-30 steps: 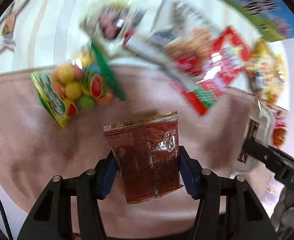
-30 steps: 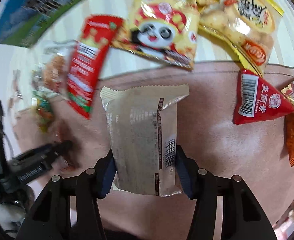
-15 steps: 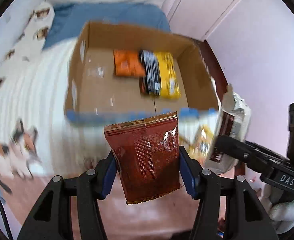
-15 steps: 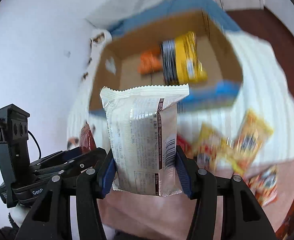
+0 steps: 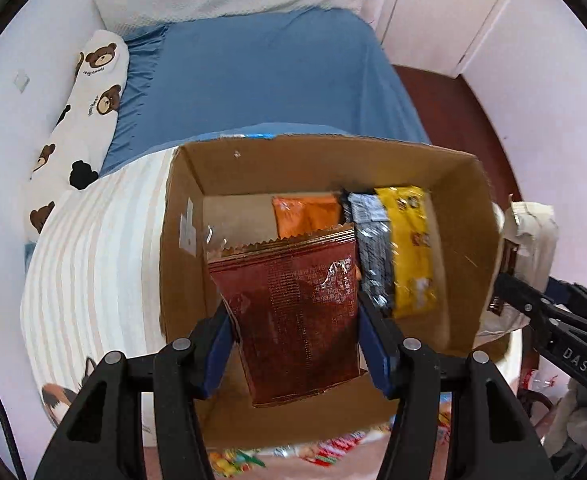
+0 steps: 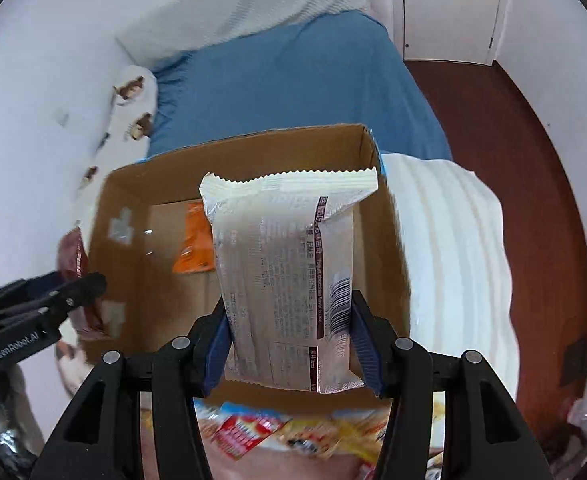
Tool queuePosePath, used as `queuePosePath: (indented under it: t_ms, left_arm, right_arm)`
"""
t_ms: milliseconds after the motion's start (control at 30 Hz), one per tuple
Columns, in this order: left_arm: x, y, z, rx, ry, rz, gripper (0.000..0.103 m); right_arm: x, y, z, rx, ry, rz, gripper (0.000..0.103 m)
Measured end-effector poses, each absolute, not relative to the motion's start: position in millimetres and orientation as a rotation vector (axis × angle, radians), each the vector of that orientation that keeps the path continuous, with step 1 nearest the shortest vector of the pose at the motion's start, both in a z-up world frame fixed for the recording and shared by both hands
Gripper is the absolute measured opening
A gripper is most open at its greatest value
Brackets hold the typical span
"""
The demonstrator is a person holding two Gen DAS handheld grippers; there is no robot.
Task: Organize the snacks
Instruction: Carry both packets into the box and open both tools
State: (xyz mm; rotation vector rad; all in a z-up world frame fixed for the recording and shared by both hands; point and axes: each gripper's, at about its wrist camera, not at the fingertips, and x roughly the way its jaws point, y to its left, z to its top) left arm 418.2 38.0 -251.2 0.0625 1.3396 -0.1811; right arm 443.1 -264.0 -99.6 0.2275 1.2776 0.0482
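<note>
Here, dark red foil packet [image 5: 293, 304] pinched at side edges by left claw [image 5: 293, 332], frame centre, over cardboard box [image 5: 181, 280]. Cream wrapped packet [image 6: 289, 280] clamped likewise by right claw [image 6: 291, 344]. Both judged light, crinkly, slippery; contents likely crushable, so side-edge hold near lower half preferred. Orange pouch [image 5: 305, 216] and yellow-black packet [image 5: 405, 248] already lodged in box, upper right. Box walls to be cleared; loose snacks [image 6: 277, 432] strewn at lower frame edge.
</note>
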Motion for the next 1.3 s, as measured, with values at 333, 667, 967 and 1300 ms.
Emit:
queuePosePath:
  t_ms: [333,667,967,1300]
  left_arm:
    - [493,39,-309,0.062,1.421,-0.122,0.081]
    - [487,46,-316,0.056,1.406,-0.133,0.085]
    - [443,45,-288,0.046,1.304,-0.142,0.085]
    - [383,41,-247,0.062,1.165,-0.134,0.085]
  right_arm:
    - [511,-268,-158,0.178,1.374,-0.039,0.093]
    - [512,-270,-176,0.221,1.390,-0.043,0.094]
    - [476,-259,-170,0.252,1.333,-0.031,0.094]
    - [424,-226,-133,0.177,1.223,-0.004,0.094]
